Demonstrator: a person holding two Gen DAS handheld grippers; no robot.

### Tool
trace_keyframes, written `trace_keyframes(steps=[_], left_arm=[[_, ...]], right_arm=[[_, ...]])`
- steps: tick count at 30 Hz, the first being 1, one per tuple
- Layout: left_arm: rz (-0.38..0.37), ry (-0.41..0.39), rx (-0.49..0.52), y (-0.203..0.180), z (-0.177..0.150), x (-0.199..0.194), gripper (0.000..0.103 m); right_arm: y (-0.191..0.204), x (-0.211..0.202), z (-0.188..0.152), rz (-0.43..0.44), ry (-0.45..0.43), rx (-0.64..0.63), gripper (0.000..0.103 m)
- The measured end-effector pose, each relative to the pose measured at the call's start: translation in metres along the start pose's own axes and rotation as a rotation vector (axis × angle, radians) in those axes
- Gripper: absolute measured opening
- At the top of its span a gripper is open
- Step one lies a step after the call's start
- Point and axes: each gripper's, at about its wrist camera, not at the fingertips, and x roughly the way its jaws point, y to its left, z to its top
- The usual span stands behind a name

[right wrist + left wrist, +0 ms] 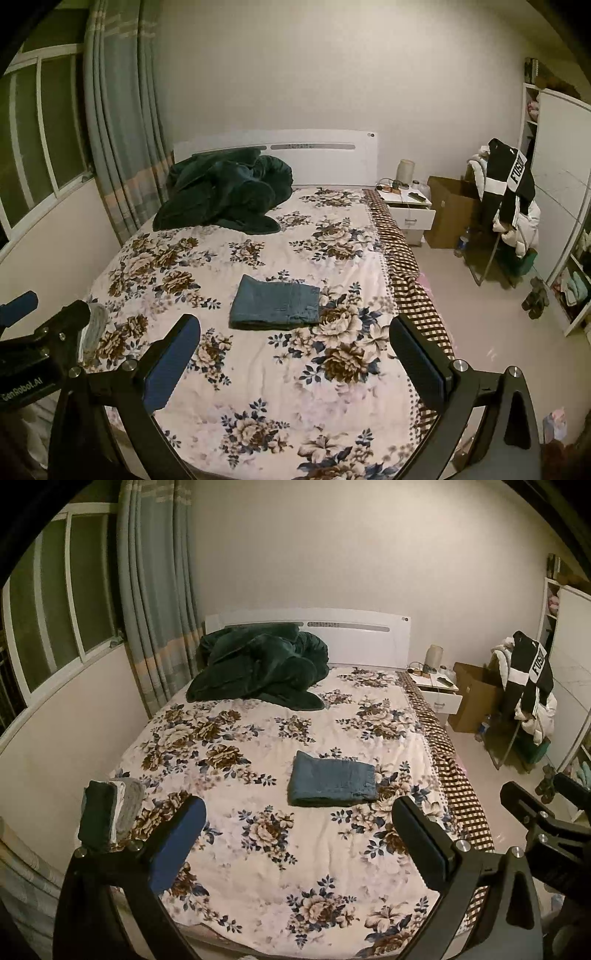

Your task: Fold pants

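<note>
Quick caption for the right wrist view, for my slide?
Folded blue pants lie on the floral bedspread, framed by the open, empty right gripper.

Folded pants (332,780) lie flat on the floral bed (258,867), beyond the left gripper (299,834), whose jaws gape wide, holding nothing.

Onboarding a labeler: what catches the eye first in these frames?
The blue folded pants lie flat mid-bed on the floral bedspread. A dark green blanket is heaped by the headboard. Both the left gripper and the right gripper hover open and empty.
</note>
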Motion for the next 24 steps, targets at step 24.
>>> trace_keyframes(steps=[24], left_arm=[[0.017, -0.015, -0.023, 0.002, 0.001, -0.011, 0.103]], right_arm=[[-0.004, -0.004, 0.0, 0.004, 0.003, 0.009, 0.103]])
